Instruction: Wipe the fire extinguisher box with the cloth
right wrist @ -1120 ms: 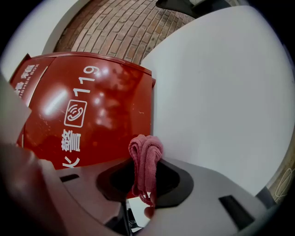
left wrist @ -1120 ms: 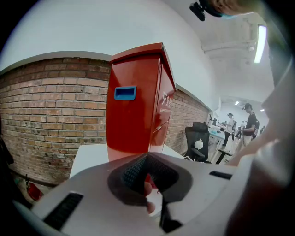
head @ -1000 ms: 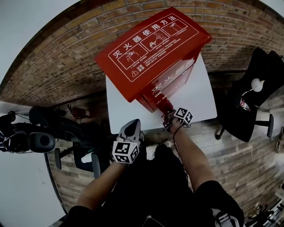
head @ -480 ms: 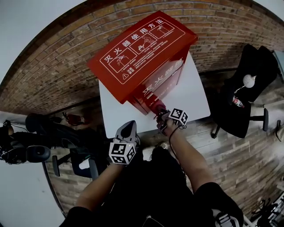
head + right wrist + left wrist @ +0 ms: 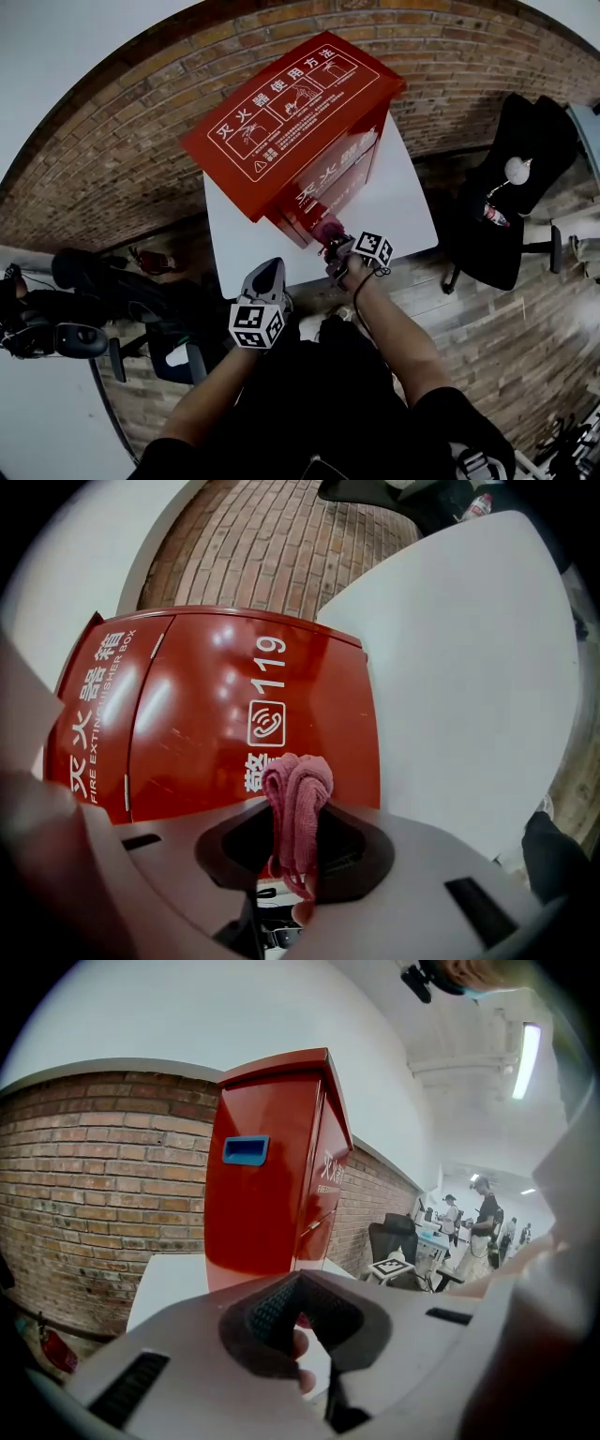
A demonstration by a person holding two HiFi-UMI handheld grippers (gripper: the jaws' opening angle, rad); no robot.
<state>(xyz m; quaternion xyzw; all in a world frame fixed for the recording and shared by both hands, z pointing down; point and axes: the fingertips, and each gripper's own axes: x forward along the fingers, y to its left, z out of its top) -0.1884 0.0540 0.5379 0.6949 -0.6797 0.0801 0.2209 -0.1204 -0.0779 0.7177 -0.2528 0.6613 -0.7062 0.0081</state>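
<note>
Holding the cloth [image 5: 297, 789] in the right tool [image 5: 295, 844], jaws pinched tight on it, bunched end poking up past the tips. Cloth is right at the lower front of the fire extinguisher box [image 5: 291, 122], by the "119" print; can't confirm contact. Box stands on the white surface [image 5: 408, 211], at 12 o'clock in the head view. Left tool [image 5: 266, 279] is at 8 o'clock of the right one, near the surface edge, jaws together, nothing in them, aimed at the box's side.
</note>
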